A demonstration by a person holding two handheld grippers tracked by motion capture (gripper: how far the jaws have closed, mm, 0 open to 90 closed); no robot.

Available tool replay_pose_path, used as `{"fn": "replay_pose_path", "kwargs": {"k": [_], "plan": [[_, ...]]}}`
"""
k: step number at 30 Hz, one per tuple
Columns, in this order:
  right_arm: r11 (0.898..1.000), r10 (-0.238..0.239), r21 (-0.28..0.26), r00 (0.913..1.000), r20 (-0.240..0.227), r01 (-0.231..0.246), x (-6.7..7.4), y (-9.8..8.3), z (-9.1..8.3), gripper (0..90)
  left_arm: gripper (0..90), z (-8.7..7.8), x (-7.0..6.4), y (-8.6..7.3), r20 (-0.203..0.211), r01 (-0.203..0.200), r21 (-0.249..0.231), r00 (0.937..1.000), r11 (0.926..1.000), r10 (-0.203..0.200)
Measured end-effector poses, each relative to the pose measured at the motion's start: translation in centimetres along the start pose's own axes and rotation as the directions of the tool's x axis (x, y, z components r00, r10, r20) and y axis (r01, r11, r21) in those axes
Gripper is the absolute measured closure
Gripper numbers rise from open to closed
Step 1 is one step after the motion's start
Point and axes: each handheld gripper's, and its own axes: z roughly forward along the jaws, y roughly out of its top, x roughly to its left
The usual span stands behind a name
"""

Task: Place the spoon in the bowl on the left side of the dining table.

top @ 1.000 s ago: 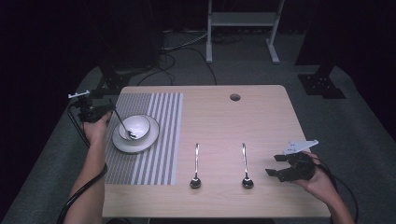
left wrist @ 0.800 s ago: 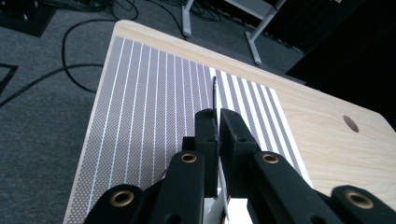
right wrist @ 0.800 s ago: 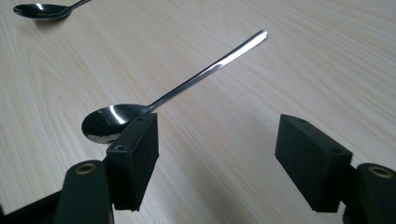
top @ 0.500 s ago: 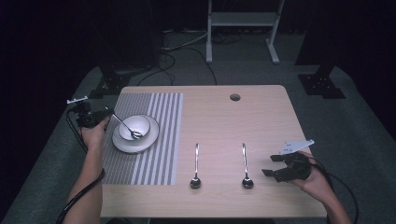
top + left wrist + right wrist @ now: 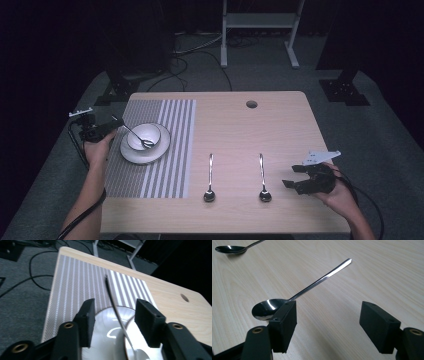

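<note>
Left gripper [image 5: 114,123] retreated; spoon handle [image 5: 112,298] between its parted jaws

Our grippers, left [image 5: 107,126] and right [image 5: 295,176], are black with brass-ringed screws, grey top plates, black cables; forearms bare.

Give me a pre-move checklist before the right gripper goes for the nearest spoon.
1. Right gripper open: ok, jaws spread wide.
2. Nearer shiny metal spoon lying flat on the light wooden table: ok.
3. Spoon between the jaws: not ok, its bowl sits beside one jaw, its handle angling away.
4. Second metal spoon apart from the first: ok.
5. Left gripper out of the way: ok, open over the striped grey placemat, by the white bowl on its white plate.
</note>
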Motion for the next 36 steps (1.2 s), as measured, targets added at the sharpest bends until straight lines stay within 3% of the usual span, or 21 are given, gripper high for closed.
{"fn": "replay_pose_path", "kwargs": {"k": [3, 7, 10, 14, 23, 28, 32, 36], "plan": [[1.0, -0.003, 0.003, 1.0, 0.004, 0.003, -0.1, 0.2, -0.1, 28.9, 46.0, -0.4, -0.3, -0.3, -0.012, -0.022, 0.012, 0.9997, 0.9997, 0.022], [1.0, 0.007, -0.011, 1.0, 0.006, -0.007, -0.3, 0.2, -0.5, 28.6, 38.1, -1.1, -0.2, -0.7, 0.011, -0.002, 0.014, 0.9999, 0.9999, 0.002], [1.0, 0.014, -0.008, 0.9999, 0.005, -0.014, -0.4, 0.0, -0.5, 28.4, 34.0, -1.5, -0.6, -1.1, 0.012, -0.035, 0.03, 0.9993, 0.9989, 0.035], [1.0, 0.022, -0.008, 0.9997, 0.009, -0.022, -0.5, -0.1, -0.6, 28.2, 23.6, -2.0, -0.7, -1.8, 0.02, -0.02, 0.026, 0.9996, 0.9995, 0.02], [1.0, 0.028, -0.009, 0.9996, 0.011, -0.028, -0.6, 0.2, -0.7, 27.0, 17.9, -3.1, -1.6, -3.1, 0.029, -0.057, 0.012, 0.9979, 0.9983, 0.057], [0.999, 0.043, -0.006, 0.9987, 0.03, -0.042, -0.6, 0.1, -0.6, 26.1, 15.8, -3.4, -2.5, -3.9, 0.032, -0.101, 0.017, 0.9944, 0.9947, 0.101], [0.999, 0.051, -0.001, 0.9979, 0.038, -0.051, -0.6, -0.1, -0.5, 25.6, 12.3, -3.4, -3.4, -4.6, 0.07, -0.116, 0.025, 0.9911, 0.993, 0.114], [0.999, 0.054, -0.006, 0.9977, 0.041, -0.054, -0.6, -0.1, -0.5, 25.5, 11.7, -3.5, -4.6, -5.2, 0.092, -0.16, 0.028, 0.9834, 0.9868, 0.157]]}}
